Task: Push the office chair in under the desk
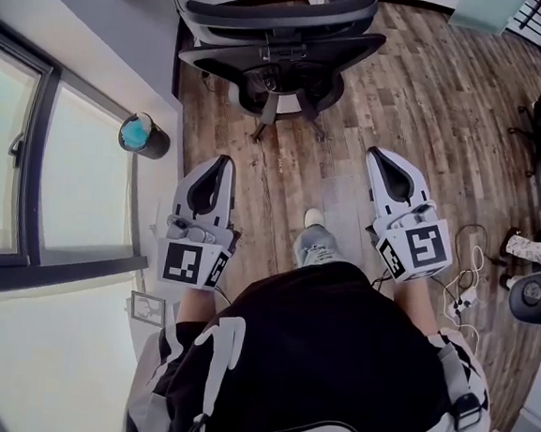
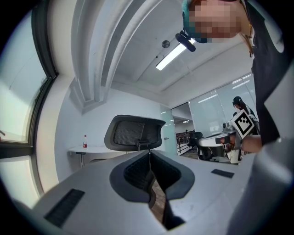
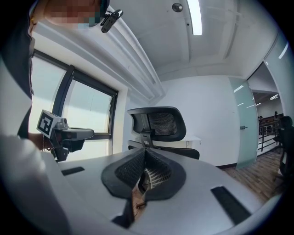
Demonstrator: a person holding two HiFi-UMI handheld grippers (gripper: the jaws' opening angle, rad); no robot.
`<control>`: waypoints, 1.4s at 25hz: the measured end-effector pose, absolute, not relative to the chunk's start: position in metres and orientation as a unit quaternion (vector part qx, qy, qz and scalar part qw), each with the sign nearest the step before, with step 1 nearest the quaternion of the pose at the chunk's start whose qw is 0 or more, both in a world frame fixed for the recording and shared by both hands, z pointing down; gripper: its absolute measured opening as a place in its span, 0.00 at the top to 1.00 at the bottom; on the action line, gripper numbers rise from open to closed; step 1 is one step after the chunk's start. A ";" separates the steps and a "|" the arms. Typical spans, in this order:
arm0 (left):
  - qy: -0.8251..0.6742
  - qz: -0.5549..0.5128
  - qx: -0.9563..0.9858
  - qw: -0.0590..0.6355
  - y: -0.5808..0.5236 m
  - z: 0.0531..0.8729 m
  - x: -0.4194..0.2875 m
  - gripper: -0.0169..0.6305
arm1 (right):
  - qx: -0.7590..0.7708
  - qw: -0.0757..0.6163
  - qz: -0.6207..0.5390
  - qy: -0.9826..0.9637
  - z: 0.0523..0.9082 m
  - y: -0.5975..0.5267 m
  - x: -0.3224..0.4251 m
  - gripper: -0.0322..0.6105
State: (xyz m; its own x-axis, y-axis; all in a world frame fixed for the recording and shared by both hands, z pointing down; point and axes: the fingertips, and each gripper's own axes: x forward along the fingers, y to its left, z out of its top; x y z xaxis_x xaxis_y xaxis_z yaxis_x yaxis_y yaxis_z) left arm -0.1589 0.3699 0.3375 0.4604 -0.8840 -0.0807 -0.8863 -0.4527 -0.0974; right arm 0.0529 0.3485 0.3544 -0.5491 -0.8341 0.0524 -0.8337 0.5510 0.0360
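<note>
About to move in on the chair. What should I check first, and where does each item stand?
1. Left gripper jaws shut, empty: ok.
2. Right gripper jaws shut, empty: ok.
3. Office chair backrest faces both grippers: ok.
4. Grippers touching chair: not ok, both short of it.
5. Chair under desk: not ok.
6. Cables on floor clear of path: ok.

- We get bright, even daylight from the window [image 1: 20, 170], washed out to white.
- A ceiling light [image 2: 173, 55] glares in the left gripper view.
- Straight lines bend towards the edges; corners go black.
- The office chair [image 2: 134, 132] looks sharp; shadows are soft.
</note>
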 end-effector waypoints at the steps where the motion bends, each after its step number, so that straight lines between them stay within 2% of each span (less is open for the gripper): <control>1: 0.519 0.009 -0.853 0.063 0.366 0.337 -0.158 0.95 | 0.474 0.031 -0.003 -0.880 0.353 0.345 0.053 0.94; 35: 0.556 -0.001 -0.829 0.064 0.240 0.326 -0.165 0.95 | 0.449 0.036 -0.007 -0.893 0.343 0.206 0.056 0.93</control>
